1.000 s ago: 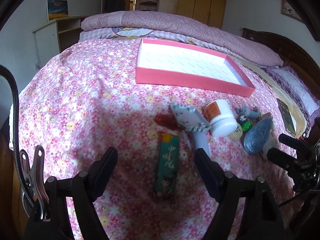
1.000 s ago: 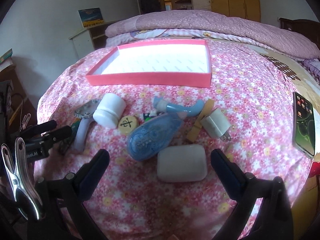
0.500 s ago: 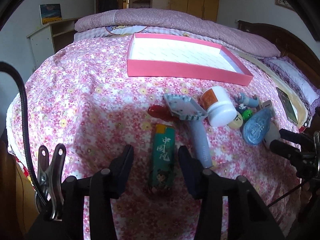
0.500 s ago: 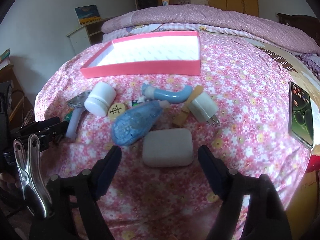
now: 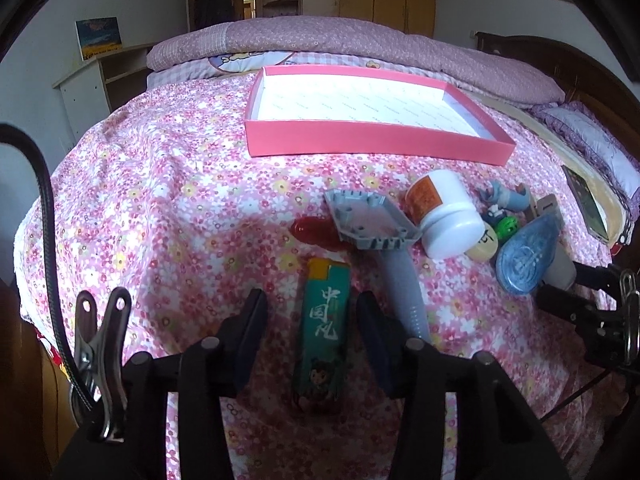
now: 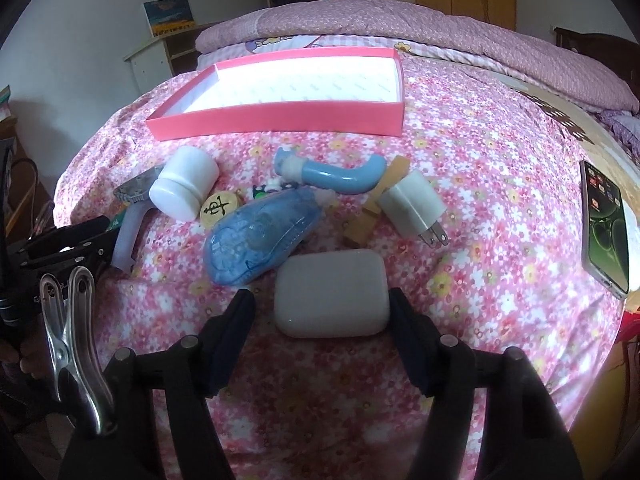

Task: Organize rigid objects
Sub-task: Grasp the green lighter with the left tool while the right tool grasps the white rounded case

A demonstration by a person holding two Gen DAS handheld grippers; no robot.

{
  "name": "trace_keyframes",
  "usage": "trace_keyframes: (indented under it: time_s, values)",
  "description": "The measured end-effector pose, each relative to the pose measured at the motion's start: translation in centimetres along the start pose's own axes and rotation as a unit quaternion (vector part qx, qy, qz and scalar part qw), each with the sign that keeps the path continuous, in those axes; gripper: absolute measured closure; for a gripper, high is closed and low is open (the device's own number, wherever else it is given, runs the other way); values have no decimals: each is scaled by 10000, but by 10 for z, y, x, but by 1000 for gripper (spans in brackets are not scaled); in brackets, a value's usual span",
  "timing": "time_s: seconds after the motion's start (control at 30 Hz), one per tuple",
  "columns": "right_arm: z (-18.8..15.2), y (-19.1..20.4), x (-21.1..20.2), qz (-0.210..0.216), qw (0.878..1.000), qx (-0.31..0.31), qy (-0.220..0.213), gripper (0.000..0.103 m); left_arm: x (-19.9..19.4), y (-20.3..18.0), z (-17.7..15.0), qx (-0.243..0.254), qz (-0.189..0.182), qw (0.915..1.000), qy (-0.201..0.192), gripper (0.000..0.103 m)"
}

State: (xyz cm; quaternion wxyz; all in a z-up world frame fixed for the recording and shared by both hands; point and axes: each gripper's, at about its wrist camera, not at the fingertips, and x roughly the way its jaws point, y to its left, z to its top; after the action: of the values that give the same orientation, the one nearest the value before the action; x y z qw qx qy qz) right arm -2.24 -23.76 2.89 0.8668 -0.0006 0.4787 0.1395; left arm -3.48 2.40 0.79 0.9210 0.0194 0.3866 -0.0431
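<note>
A: Clutter on the bed [image 5: 172, 184], partly hidden. Red piece [image 5: 310, 231] tucked under the grey brush [image 5: 368, 220], shape hard to read. Small green-and-white toy [image 6: 267, 191] wedged behind the blue tape dispenser [image 6: 260, 236], too small to identify. Wooden clip [image 6: 378, 206] half covered by the white charger plug [image 6: 412, 204].

B: And the tongs?

A: Left tongs [image 5: 311, 310] low over the bedspread, narrowed but not closed, straddling the green lighter [image 5: 322, 332], gaps on both sides. Right tongs [image 6: 322, 302] parted wider, flanking the white case [image 6: 332, 292], right pad close to its corner, contact unclear.

B: Elsewhere?

A: Pink tray [image 5: 372, 142] farther back on the bed, well apart from both tongs. White jar [image 5: 444, 212] on its side beside the brush. Phone [image 6: 604, 232] near the right edge of the bed.
</note>
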Motion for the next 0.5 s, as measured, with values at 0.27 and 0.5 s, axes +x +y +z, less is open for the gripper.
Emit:
trace_keyframes:
  time_s: [0.27,0.5]
  values:
    - [1,-2,1,-134,9999,-26,-25,45,-3,9,0,-175,-86,9998,-7,79]
    - [0,-3,-2,-19,10000,7,-23,46,-8,14,0,-347,-301,9989,49,79]
